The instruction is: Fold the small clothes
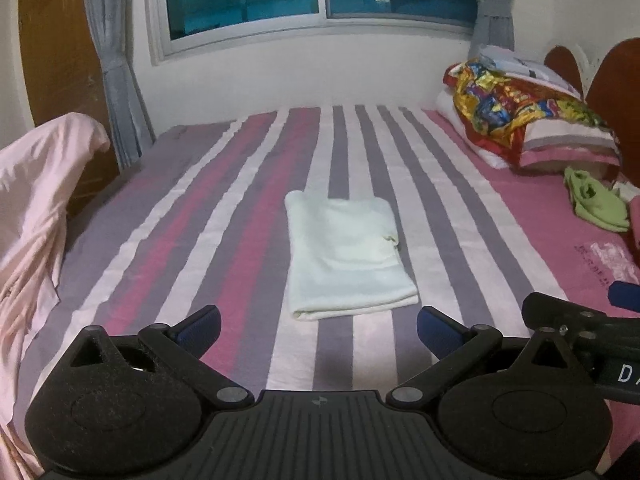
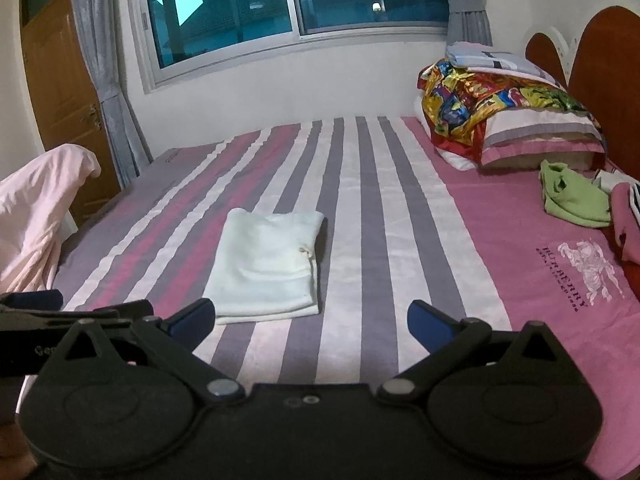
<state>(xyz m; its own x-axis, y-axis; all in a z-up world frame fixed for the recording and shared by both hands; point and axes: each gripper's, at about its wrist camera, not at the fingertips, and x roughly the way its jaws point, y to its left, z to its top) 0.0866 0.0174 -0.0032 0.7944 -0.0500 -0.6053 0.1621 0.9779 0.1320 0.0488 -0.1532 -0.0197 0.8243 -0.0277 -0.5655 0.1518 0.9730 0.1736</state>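
Note:
A folded white cloth lies flat on the striped bed sheet; it also shows in the right wrist view. My left gripper is open and empty, held just short of the cloth's near edge. My right gripper is open and empty, near the cloth's near right corner. A crumpled green garment lies at the right by the pillows, also seen in the right wrist view. Each gripper shows at the edge of the other's view.
A pink garment hangs over something at the bed's left edge. Pillows with a colourful cloth lie at the headboard on the right. More pink and red clothes sit at the far right. A window and wall stand behind the bed.

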